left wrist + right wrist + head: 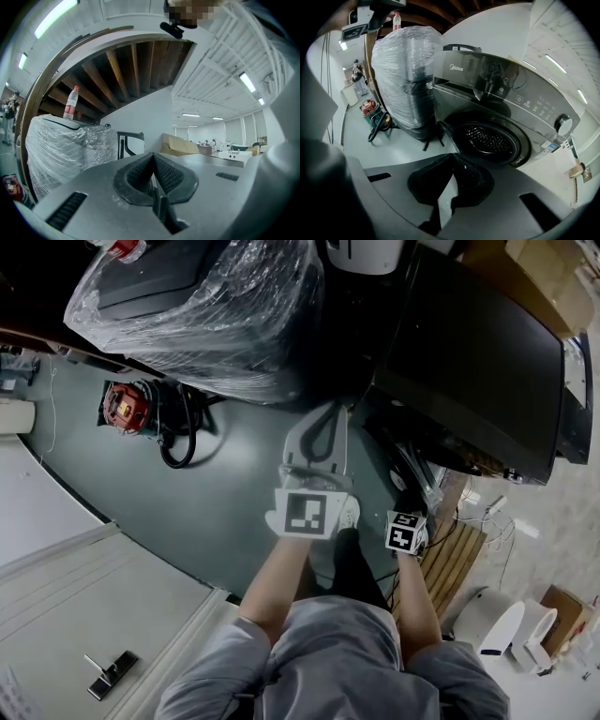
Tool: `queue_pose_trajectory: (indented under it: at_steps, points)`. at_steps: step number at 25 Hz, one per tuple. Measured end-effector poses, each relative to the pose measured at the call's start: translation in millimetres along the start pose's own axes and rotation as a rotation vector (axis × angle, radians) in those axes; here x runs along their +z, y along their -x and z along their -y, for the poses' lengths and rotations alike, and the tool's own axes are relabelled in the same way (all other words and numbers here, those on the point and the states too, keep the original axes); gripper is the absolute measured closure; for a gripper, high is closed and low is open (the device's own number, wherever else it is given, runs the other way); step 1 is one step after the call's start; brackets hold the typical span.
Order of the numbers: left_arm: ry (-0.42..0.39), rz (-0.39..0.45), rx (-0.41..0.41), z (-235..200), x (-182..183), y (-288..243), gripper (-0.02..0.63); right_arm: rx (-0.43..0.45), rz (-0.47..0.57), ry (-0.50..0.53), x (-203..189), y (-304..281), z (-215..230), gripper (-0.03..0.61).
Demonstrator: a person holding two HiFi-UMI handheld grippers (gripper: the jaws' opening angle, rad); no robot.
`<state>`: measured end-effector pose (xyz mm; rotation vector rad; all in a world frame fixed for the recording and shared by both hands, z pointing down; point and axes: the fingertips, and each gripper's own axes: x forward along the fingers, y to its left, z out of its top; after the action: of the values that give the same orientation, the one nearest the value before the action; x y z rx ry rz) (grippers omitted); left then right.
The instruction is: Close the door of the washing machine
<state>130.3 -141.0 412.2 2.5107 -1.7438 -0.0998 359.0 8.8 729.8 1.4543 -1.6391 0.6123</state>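
the washing machine (501,93) fills the right of my right gripper view, dark-fronted. its drum mouth (490,139) is uncovered and the door (446,132) is swung out at the left of that mouth, edge-on to me. just beside the door stands a tall appliance wrapped in clear plastic (405,79), close against the machine's side, with a bottle (71,103) upright on top. further left on the grey floor (234,484) sits a red vacuum (127,407) with a looped black hose (178,444). a wooden pallet (455,559) lies by my right side. the right gripper (451,157) points at the drum, pads meeting at the tips, nothing held. the left gripper (153,161) is raised higher, pads pressed together, empty.
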Motion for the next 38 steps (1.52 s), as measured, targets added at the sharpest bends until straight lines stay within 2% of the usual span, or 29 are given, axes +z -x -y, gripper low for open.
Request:
queue_pose_trajectory:
  at_steps: [7,15,22,32,38]
  points:
    - [0.010,-0.010,0.049,-13,-6,-6,0.615,-0.039,0.084,-0.064,24,-17,33,0.578]
    - [0.010,-0.010,0.087,-20,-9,-17,0.615,-0.044,0.056,-0.075,41,-44,56,0.578]
    - [0.005,-0.016,0.114,-30,-11,-21,0.615,-0.049,0.019,-0.138,61,-67,76,0.578]
    - [-0.009,-0.002,0.131,-40,1,-14,0.615,-0.070,0.033,-0.117,58,-69,76,0.578]
    - [-0.003,-0.002,0.161,-54,12,11,0.615,-0.083,0.065,-0.058,69,-60,72,0.578]
